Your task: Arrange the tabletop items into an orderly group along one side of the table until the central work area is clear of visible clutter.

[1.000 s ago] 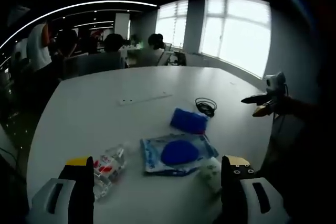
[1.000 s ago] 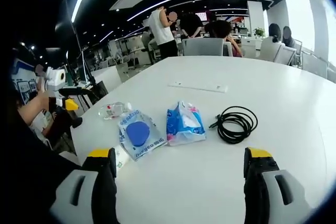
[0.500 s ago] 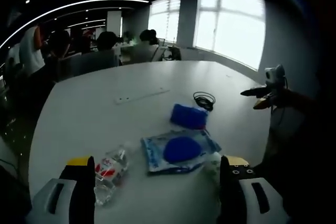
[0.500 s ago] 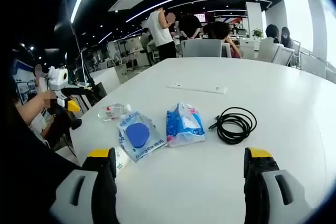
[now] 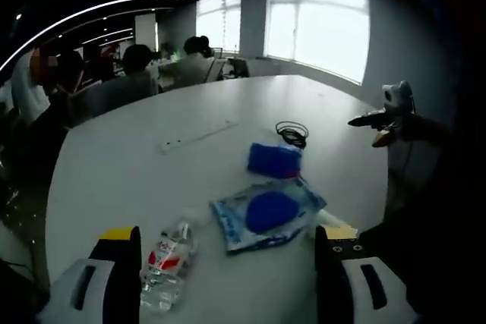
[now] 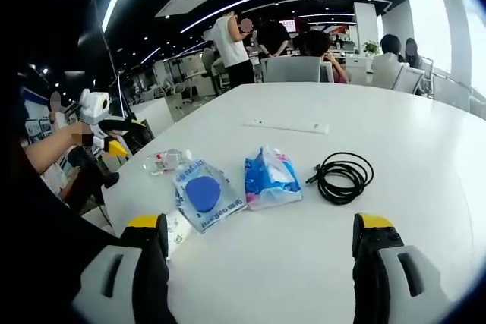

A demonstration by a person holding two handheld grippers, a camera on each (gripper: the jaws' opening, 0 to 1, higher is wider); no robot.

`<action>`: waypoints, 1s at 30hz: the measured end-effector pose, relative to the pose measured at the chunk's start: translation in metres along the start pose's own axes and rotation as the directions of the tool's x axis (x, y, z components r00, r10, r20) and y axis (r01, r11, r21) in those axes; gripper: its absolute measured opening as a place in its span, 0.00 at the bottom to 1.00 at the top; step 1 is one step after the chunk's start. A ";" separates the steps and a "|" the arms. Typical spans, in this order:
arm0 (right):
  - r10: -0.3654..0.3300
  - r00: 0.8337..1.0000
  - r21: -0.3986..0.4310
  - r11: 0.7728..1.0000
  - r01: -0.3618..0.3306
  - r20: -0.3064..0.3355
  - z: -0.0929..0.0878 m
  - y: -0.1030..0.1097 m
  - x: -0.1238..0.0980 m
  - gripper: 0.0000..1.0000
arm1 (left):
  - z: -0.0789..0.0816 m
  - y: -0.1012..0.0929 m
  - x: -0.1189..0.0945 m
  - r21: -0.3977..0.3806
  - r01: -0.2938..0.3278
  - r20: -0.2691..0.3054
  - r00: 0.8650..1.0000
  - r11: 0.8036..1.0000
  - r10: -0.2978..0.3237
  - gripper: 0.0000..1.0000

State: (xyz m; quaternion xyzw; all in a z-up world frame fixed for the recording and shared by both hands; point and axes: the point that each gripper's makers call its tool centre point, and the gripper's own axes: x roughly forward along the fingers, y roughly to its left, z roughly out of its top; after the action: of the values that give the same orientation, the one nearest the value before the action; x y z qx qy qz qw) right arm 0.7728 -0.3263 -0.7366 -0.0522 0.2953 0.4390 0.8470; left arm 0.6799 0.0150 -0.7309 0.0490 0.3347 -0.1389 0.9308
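On the white table (image 5: pixel 114 165) lie a clear plastic bottle (image 5: pixel 168 263) with a red label, a flat blue-printed packet (image 5: pixel 266 214), a blue tissue pack (image 5: pixel 275 159), a coiled black cable (image 5: pixel 292 133) and a small white packet (image 5: pixel 330 220). My left gripper (image 5: pixel 224 263) is open, low over the near edge, with the bottle just inside its left jaw. My right gripper (image 6: pixel 260 248) is open above the table, short of the tissue pack (image 6: pixel 269 180), cable (image 6: pixel 345 177), flat packet (image 6: pixel 203 193), bottle (image 6: pixel 163 160) and white packet (image 6: pixel 178 229). Each gripper appears in the other's view: left gripper (image 6: pixel 102 123), right gripper (image 5: pixel 383 115).
A white power strip (image 6: pixel 286 126) lies flush in the table beyond the items, power strip (image 5: pixel 197 136). Several people sit and stand at desks past the far edge (image 6: pixel 304 51). Bright windows (image 5: pixel 319 28) line one wall.
The left view has swung down and sideways, so the bottle now sits nearer its left jaw. In the right view the left gripper has drifted slightly toward the table. The items lie unmoved.
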 end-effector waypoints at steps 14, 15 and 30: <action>-0.001 1.000 -0.019 1.000 0.001 -0.009 -0.002 0.012 -0.002 0.97 | -0.008 0.006 0.022 0.072 0.068 -0.092 0.994 0.995 -0.062 0.87; 0.000 1.000 -0.019 1.000 0.000 -0.009 -0.003 0.013 -0.002 0.97 | -0.008 0.006 0.024 0.072 0.071 -0.097 0.993 0.995 -0.064 0.86; -0.006 1.000 0.001 1.000 0.006 -0.010 -0.012 0.019 -0.006 0.96 | -0.013 0.005 0.051 0.078 0.118 -0.191 0.976 0.990 -0.101 0.71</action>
State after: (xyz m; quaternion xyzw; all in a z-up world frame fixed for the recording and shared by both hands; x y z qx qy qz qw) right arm 0.7501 -0.3232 -0.7398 -0.0549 0.2996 0.4360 0.8469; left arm 0.7109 0.0109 -0.7734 0.0848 0.4162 -0.1996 0.8830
